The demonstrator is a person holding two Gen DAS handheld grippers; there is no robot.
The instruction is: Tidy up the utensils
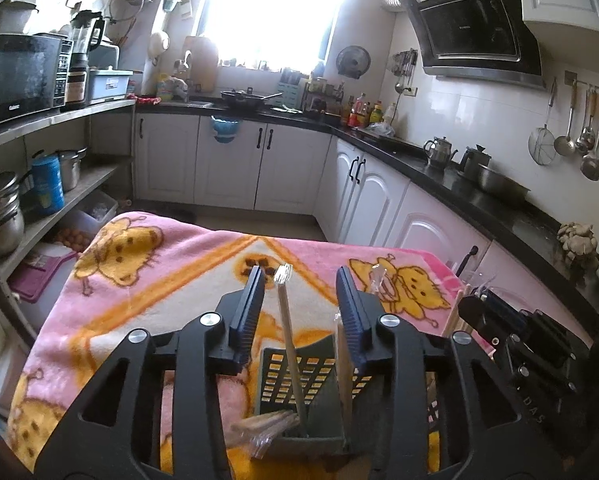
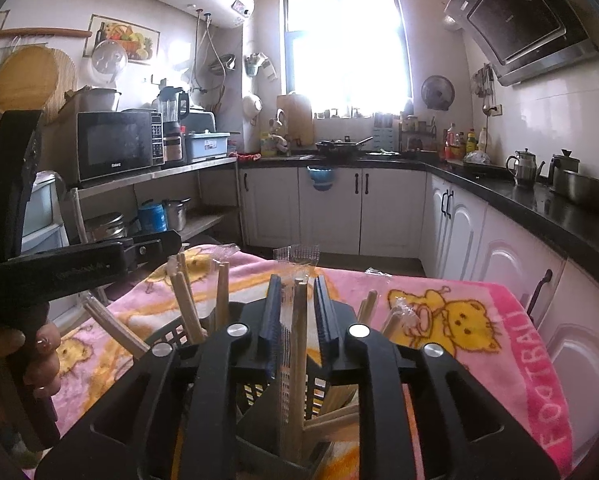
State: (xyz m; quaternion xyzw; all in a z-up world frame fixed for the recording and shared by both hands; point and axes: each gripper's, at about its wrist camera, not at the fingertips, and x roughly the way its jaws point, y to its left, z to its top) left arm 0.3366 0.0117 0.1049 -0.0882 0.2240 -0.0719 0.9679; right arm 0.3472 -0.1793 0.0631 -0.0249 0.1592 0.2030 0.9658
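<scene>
Kitchen, pink blanket [image 1: 171, 292]; both tongs over crowded black basket [image 1: 295, 376]: left tongs [image 1: 301, 312] released, right tongs [image 2: 295, 312] released around wrapped chopsticks [image 2: 297, 344].

Home kitchen: range hood [image 1: 475, 28], microwave [image 2: 117, 146], white cabinets [image 2: 331, 208], ladles on wall rail [image 1: 583, 132].

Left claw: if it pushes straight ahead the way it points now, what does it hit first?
Probably the wrapped chopsticks standing in the slotted holder, which rise between the left claw fingers without visibly touching either. Past them, likely the pink blanket. Depth is unclear.
</scene>
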